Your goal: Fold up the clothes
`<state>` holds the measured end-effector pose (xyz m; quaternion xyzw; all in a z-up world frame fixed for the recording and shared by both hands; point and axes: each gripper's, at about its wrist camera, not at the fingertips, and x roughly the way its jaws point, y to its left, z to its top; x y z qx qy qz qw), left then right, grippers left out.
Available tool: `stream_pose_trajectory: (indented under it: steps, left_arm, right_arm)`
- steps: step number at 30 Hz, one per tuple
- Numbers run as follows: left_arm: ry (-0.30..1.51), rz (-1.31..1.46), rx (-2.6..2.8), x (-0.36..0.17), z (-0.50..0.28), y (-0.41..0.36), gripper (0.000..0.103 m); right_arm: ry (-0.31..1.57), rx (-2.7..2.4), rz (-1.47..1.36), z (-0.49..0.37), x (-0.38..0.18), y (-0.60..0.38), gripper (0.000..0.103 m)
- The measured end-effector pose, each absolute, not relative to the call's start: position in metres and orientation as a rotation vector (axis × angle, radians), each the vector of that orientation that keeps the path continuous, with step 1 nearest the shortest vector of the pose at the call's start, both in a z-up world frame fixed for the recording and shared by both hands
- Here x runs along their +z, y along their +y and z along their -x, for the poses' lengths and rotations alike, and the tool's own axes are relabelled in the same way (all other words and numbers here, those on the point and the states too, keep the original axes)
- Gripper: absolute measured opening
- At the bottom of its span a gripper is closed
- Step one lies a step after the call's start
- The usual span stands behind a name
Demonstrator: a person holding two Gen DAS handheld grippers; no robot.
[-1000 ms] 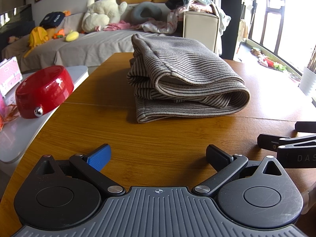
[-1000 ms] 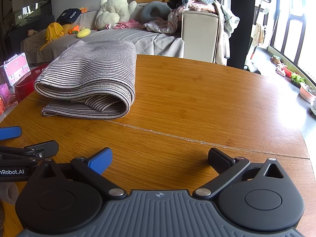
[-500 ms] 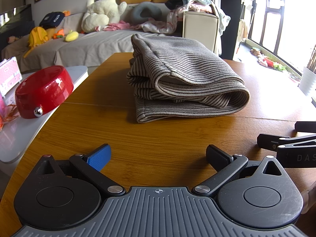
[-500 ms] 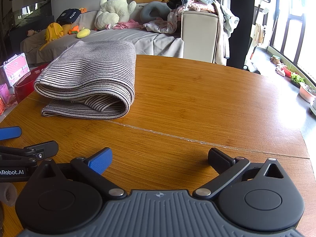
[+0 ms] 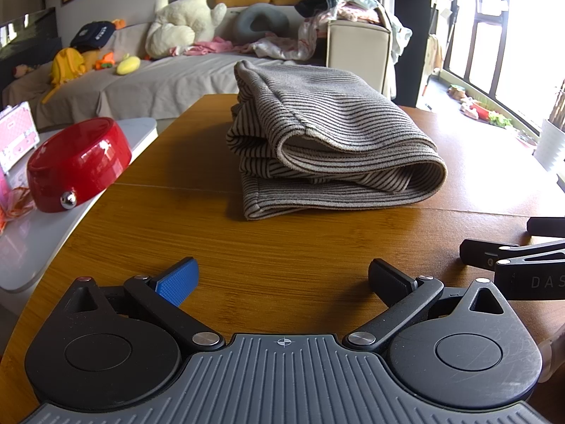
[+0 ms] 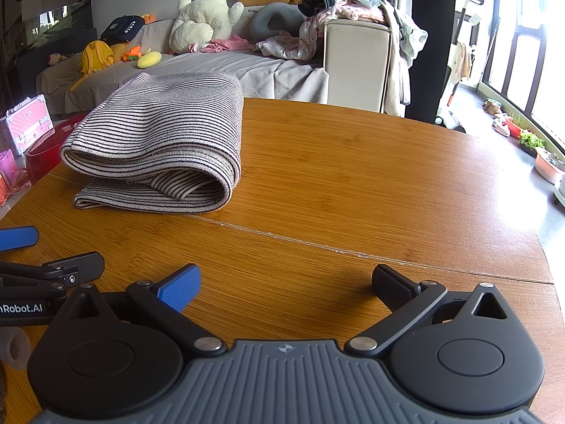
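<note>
The counter (image 6: 370, 176) is a warm brown wood-grain top with a rounded outline and 1 thin seam running across it from side to side. On it lies the striped garment (image 5: 328, 148) — beige with thin dark lines — folded into a thick, layered bundle with its rolled fold facing the right edge. It sits toward the counter's far left edge, just beyond the seam, and nothing touches it.

The left gripper (image 5: 282, 279) sits low over the near edge, jaws spread wide and holding nothing; 1 finger carries a blue pad, the other is black. The right gripper (image 6: 287, 282) is beside it at the same near edge, also spread wide and empty. Each shows at the border of the other's view, close but apart.

Left of the counter stands a lower white side table (image 5: 31, 243) bearing a glossy red bowl (image 5: 76, 162) and a pink case (image 5: 16, 134). Behind, a grey-covered sofa (image 6: 219, 67) holds a cream plush duck (image 6: 204, 14), a yellow backpack (image 6: 95, 56), a grey neck pillow (image 6: 273, 17) and mustard cushions — loose clothes are heaped over a beige armrest (image 6: 356, 60) at its right end. Bright windows (image 6: 529, 35) fill the right wall, with small potted greens on the floor below.
</note>
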<state>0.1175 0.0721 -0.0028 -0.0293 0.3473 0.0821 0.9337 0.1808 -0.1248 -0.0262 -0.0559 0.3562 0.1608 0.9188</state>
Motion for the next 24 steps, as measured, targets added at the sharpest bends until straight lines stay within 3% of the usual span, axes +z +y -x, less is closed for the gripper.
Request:
stream_pose_trajectory:
  steps: [24]
  left_arm:
    - [0.711,0.057,0.155,-0.0019,-0.1169,0.0737,0.103]
  right_arm:
    - [0.732,0.326,0.117,-0.1817,-0.0261,-0.1236,0.103]
